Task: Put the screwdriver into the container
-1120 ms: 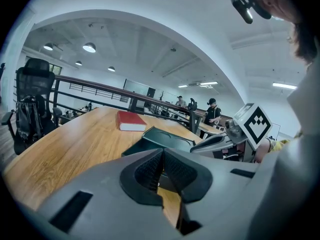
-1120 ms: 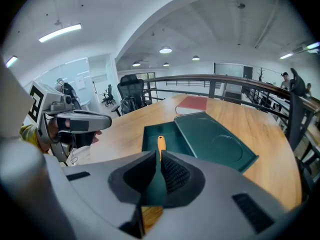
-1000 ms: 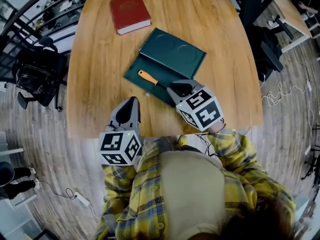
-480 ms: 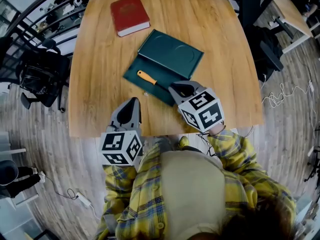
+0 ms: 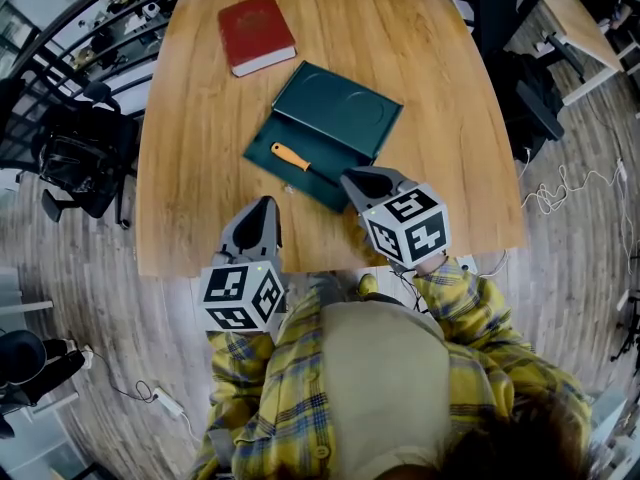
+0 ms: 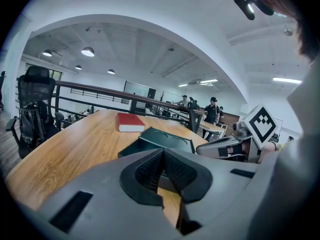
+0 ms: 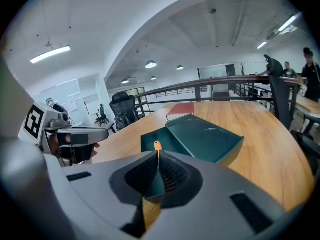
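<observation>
The screwdriver (image 5: 291, 157) lay inside the bottom half of the green container (image 5: 283, 135). Its orange handle pointed away from the person. Its thin metal part ran back to the right gripper (image 5: 351, 178).

The right gripper's jaws were squeezed close together on that thin metal end. The very tip was hidden between them. In the right gripper view only a little bit of the orange handle peeked out just past the jaw tips. The metal part could not be seen there at all.

The container was open. Its lid (image 5: 338, 110) was flipped back on the far side and touched the bottom half. Two round shapes showed on the lid, but they were too faint to make out.

The left gripper (image 5: 263, 206) sat at the near edge of the wooden table (image 5: 190, 118), apart from the container. Its jaws were shut tight with nothing in them.

A red book (image 5: 257, 30) lay at the far end of the table, well apart from the container. Any words on its cover were too small to read.

The person's hands were hidden under the marker cubes on the grippers. Only the yellow checked shirt (image 5: 480, 333) showed. A black chair (image 5: 70, 153) stood left of the table, partly cut off by the picture's edge.
</observation>
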The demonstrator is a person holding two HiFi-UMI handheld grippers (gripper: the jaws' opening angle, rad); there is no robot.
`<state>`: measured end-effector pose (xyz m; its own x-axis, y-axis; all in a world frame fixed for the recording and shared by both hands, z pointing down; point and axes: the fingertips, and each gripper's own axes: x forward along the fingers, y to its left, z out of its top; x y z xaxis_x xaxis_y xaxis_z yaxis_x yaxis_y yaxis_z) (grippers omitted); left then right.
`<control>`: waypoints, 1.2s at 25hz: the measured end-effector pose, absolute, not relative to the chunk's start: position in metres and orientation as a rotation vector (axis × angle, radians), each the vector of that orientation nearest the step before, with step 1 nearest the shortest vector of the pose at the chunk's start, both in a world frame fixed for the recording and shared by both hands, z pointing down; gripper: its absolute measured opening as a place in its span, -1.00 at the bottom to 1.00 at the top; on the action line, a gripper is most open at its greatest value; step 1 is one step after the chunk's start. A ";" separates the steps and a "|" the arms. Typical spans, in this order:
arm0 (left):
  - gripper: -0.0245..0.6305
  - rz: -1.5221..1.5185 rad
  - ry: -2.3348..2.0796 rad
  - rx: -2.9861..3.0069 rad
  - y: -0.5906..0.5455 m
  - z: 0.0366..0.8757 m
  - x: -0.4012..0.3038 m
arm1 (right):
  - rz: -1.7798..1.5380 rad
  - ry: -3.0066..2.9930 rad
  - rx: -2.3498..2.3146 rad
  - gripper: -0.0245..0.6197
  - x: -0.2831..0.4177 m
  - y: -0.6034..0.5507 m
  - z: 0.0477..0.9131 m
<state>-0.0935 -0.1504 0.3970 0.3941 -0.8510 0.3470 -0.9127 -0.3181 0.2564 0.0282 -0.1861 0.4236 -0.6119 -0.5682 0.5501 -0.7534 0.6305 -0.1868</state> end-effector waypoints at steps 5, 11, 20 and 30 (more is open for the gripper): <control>-0.90 0.208 -1.518 2.243 -0.150 0.398 -0.089 | 0.587 -2.405 1.063 -0.71 0.035 -0.185 0.425; -0.90 0.207 -1.523 2.230 -0.152 0.398 -0.092 | 0.610 -2.411 1.100 -0.72 0.037 -0.186 0.425; -0.90 0.207 -1.528 2.213 -0.150 0.403 -0.096 | 0.628 -2.398 1.137 -0.72 0.039 -0.188 0.428; -0.90 0.208 -1.540 2.201 -0.150 0.404 -0.101 | 0.624 -2.395 1.136 -0.72 0.037 -0.188 0.428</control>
